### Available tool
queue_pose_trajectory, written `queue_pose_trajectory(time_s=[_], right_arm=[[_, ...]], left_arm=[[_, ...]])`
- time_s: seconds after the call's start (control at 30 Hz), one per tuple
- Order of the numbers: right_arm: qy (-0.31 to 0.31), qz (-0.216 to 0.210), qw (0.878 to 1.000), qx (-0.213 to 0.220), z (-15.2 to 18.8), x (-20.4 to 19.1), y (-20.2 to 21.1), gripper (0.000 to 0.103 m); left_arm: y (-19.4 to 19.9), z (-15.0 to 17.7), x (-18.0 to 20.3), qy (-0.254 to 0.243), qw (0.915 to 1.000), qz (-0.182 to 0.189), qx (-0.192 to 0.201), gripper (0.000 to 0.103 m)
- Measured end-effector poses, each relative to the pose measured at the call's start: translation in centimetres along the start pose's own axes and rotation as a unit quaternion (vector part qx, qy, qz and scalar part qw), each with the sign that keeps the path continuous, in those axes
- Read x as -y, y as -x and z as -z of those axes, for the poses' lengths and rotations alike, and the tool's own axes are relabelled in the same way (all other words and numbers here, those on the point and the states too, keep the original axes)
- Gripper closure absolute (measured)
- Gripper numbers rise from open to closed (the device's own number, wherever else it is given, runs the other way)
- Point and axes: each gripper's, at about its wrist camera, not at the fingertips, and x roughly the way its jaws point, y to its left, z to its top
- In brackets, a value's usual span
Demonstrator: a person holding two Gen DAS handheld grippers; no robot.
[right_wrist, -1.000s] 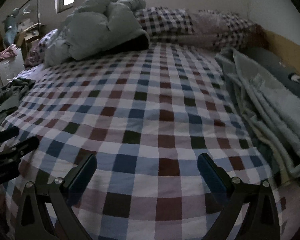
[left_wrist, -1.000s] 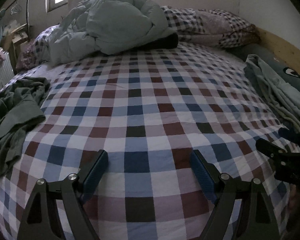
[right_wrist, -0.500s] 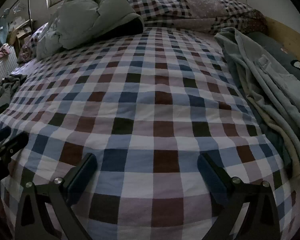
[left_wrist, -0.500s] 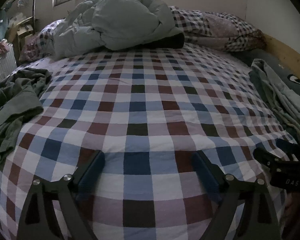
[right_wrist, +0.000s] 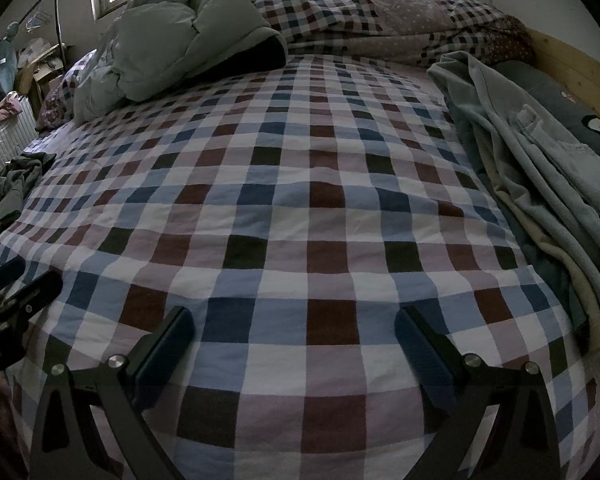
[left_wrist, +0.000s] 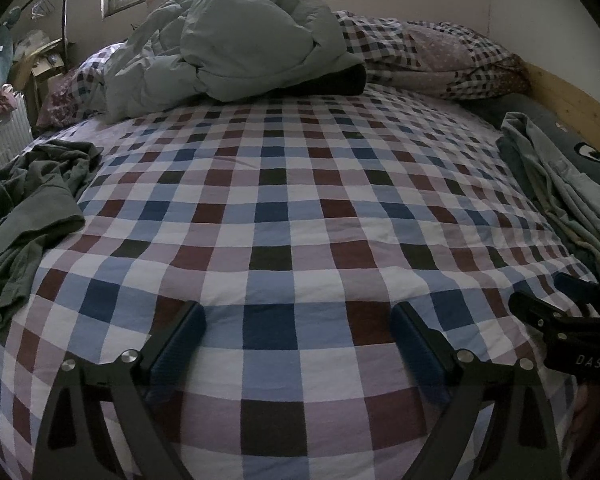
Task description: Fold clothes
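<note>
I've got the left gripper (left_wrist: 298, 322) w/ jaws just spread & right gripper (right_wrist: 294, 326) wide too, both empty over the bare checked sheet (left_wrist: 300, 216), kept clear as folding space btw the dark green heap (left_wrist: 24, 216) & pale stack (right_wrist: 540, 168).

Both fisheye views looked forward and steeply down along their own gripper's 2 fingers, from close above the near edge of a bed with a checked sheet (left_wrist: 268, 216). The left wrist view carried the left gripper (left_wrist: 298, 322) at its lower edge and faced up the bed towards the crumpled duvet (left_wrist: 240, 36) and pillows (left_wrist: 428, 52); the right gripper (left_wrist: 556, 304) showed at its right margin. The right wrist view sat just beside it, further right, with the right gripper (right_wrist: 294, 326) at its base and the left gripper (right_wrist: 16, 280) at its left margin. Both views shared the sheet, duvet, pillows, the dark green garment (left_wrist: 24, 216) on the left and the pale stacked clothes (right_wrist: 540, 168) on the right.
</note>
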Motion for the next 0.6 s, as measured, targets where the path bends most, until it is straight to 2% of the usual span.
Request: queue_pose_trajectory(time_s=[0.6], right_arm=[[-0.001, 0.001, 1.0, 0.001, 0.05, -0.15, 0.01, 0.0]], left_arm=[[0.01, -0.04, 0.04, 0.003, 1.0, 0.003, 0.002, 0.006]])
